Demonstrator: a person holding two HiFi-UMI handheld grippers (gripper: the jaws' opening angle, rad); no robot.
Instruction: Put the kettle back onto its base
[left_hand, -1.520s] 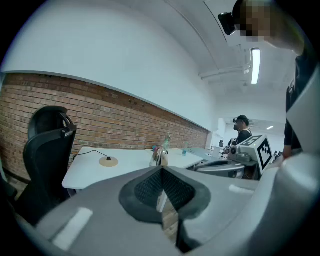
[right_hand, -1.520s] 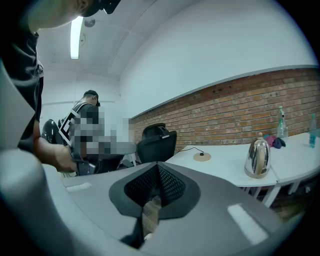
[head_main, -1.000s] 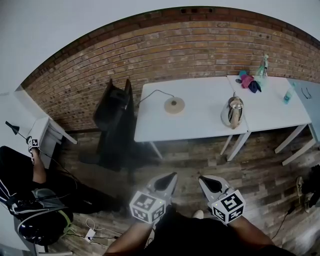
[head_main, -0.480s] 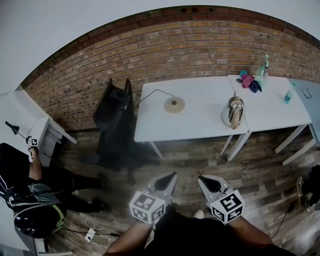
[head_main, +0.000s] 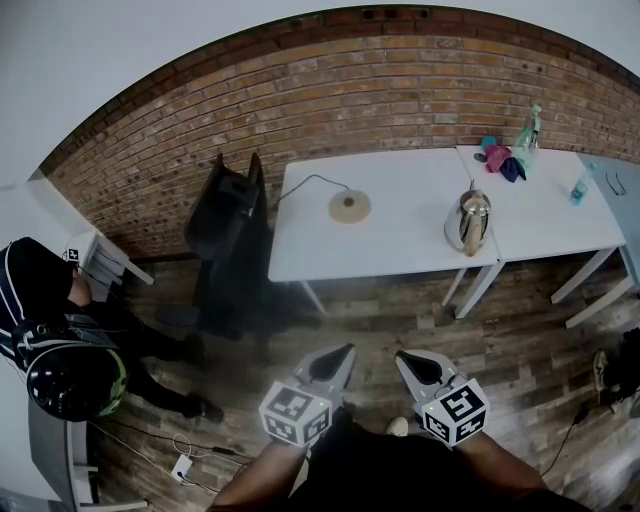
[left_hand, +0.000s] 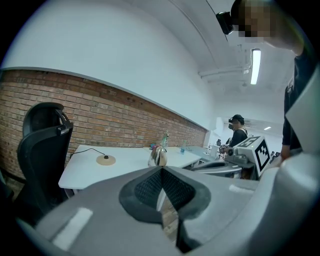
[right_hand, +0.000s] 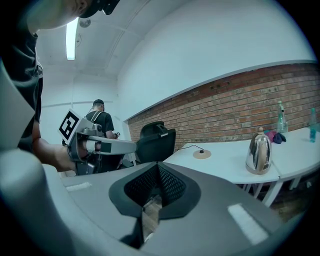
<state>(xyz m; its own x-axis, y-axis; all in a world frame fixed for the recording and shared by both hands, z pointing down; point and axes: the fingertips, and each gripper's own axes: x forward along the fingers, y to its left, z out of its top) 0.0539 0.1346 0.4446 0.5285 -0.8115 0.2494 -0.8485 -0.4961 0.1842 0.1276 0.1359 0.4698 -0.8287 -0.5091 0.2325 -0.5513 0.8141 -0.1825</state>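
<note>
1. The person in dark clothes and a shiny black helmet (head_main: 62, 360) at the left edge is the only real change. They have shifted up along the floor and now bend forward. In my judgement this does not bear on the task.
2. The long white rectangular table (head_main: 400, 255) stands against the red brick wall (head_main: 300, 110), same as before, well apart from the person holding the grippers.
3. The black high-backed office chair (head_main: 228, 215) sits just beside the table's left end and has not moved.
4. The shiny steel kettle (head_main: 467, 222) stands upright near the table's right front edge and has not been touched. It is not on its base, so the task has not started.
5. The round tan kettle base (head_main: 349, 207) with its thin dark cord lies on the same table, well to the left of the kettle. It is bare and ready to take it.
6. The left gripper (head_main: 346, 352) is held low in front of the body and points forward, slightly down toward the table. Its dark pads are pressed together with nothing between them.
7. The right gripper (head_main: 401, 356) mirrors that pose just beside the left one. Its jaws are also closed on nothing, and it is far from the kettle.
8. Neither hand has moved to speak of. I judge this an idle pose before the approach, so the next step would be to walk in and open a gripper on the kettle handle.
</note>
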